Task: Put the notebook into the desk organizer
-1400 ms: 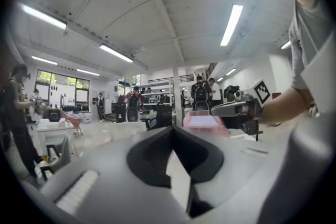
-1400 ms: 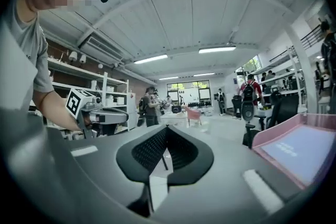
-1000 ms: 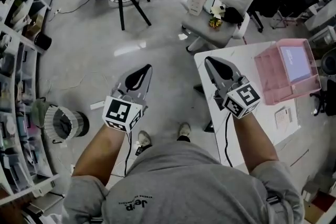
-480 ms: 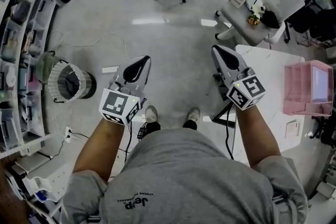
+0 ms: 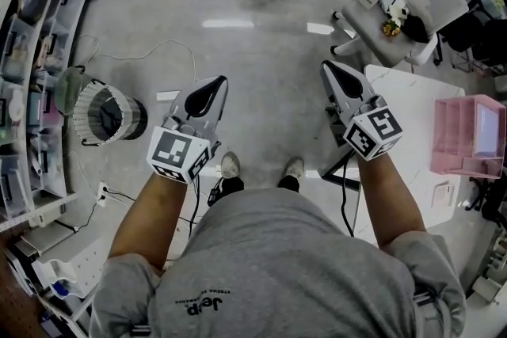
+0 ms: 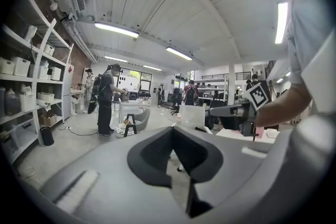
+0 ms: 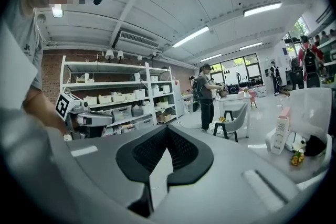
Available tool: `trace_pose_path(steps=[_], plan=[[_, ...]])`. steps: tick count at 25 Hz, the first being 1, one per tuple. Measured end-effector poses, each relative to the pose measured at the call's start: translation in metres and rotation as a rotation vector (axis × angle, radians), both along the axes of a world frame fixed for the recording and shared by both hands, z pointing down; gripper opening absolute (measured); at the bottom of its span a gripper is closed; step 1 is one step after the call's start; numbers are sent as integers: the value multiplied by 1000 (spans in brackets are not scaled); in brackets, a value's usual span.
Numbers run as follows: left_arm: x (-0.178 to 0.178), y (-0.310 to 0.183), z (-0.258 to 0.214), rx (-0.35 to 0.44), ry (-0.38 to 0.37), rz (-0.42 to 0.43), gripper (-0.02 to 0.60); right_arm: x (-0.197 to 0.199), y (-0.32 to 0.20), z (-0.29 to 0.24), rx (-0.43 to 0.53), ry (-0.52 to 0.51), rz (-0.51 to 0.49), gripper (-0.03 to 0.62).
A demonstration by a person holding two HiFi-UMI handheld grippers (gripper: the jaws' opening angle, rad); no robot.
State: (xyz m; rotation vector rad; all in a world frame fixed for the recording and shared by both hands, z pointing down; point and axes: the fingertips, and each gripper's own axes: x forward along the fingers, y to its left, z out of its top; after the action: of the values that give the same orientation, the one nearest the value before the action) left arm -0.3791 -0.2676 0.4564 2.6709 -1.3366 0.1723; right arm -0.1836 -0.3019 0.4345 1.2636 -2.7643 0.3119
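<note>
Shifted off the table [image 5: 404, 115] corner since a second ago, right tongs [image 5: 326, 66] are hanging over floor [image 5: 261, 51] beside left tongs [image 5: 215, 81], both with jaws pressed together, empty; notebook [image 5: 485, 127] is lying in pink organizer [image 5: 453, 140], well right of them.

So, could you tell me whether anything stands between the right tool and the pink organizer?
Nothing visible does: only bare white tabletop lies between the right tool, shut and empty, and the pink organizer.
</note>
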Motion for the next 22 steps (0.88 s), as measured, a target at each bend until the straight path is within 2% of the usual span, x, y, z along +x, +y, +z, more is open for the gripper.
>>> trace_pose_path(steps=[22], plan=[[15, -19, 0, -4, 24, 6, 58, 26, -8, -8, 1, -10, 45, 0]])
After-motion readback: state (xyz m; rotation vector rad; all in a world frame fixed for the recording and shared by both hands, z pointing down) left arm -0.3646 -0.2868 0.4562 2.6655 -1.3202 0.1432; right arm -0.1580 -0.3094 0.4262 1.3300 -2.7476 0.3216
